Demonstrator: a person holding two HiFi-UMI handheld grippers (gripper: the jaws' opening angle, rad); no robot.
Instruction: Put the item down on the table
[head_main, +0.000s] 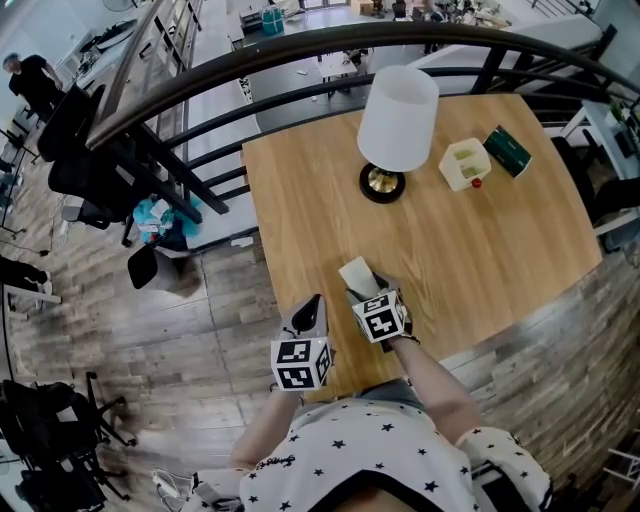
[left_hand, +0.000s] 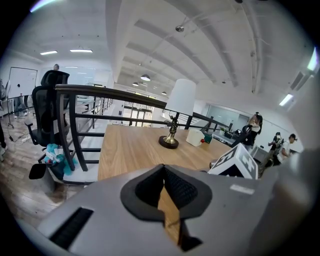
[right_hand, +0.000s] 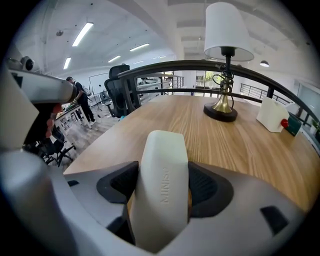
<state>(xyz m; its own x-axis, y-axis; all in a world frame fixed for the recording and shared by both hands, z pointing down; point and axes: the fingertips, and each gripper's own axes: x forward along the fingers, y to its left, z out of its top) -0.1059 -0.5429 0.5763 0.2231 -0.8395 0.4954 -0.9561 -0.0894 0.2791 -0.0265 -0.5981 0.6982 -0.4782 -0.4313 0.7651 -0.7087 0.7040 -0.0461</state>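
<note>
The item is a white, rounded oblong case (right_hand: 164, 170) with raised lettering on its side. My right gripper (right_hand: 163, 189) is shut on it, with a black pad pressed against each side. In the head view the white case (head_main: 355, 272) sticks out ahead of the right gripper (head_main: 366, 287), just above the wooden table (head_main: 480, 240) near its front edge. My left gripper (head_main: 312, 306) hovers by the table's front left corner. In its own view the left gripper (left_hand: 165, 189) is shut, with nothing between its pads.
A lamp (head_main: 397, 118) with a white shade stands at the table's far middle. To its right are a white box (head_main: 464, 163) and a dark green box (head_main: 508, 150). A black railing (head_main: 200, 90) curves round the table's far and left sides.
</note>
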